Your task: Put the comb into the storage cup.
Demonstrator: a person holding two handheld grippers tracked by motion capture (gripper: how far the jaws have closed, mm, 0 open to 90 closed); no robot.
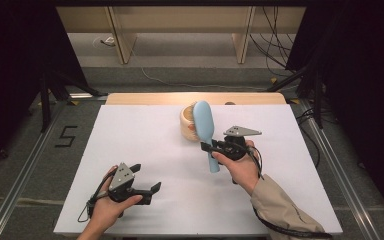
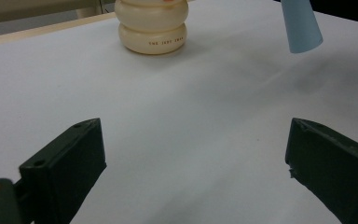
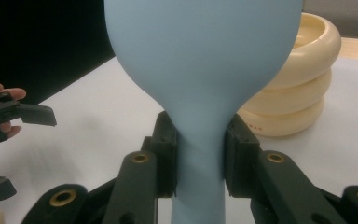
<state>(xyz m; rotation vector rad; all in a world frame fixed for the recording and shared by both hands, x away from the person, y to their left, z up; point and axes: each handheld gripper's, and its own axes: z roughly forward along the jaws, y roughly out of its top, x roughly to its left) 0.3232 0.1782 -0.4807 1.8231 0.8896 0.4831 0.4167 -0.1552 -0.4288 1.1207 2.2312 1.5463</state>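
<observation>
Right gripper view: the right gripper point(image 3: 200, 158) is clamped on the light blue hairbrush point(image 3: 205, 60) at its narrow neck, a sound hold for a light, stiff, smooth and probably slippery thing, while the left gripper point(image 2: 196, 172) rests with jaws apart.

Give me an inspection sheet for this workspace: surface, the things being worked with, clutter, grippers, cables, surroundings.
Surface: white sheet over a wooden table; bare apart from the job's things.
Job's things: light blue brush, held by its handle with its head over the holder; cream ringed holder standing upright near the far edge.
Clutter: nothing seen.
Grippers: right gripper shut on the brush handle; left gripper open, nothing between its jaws, low over the sheet.
Cables: a black cable trails along the right sleeve; loose cables on the floor beyond the table.
Surroundings: grey floor with a marked 5, black stands, wooden furniture legs.
</observation>
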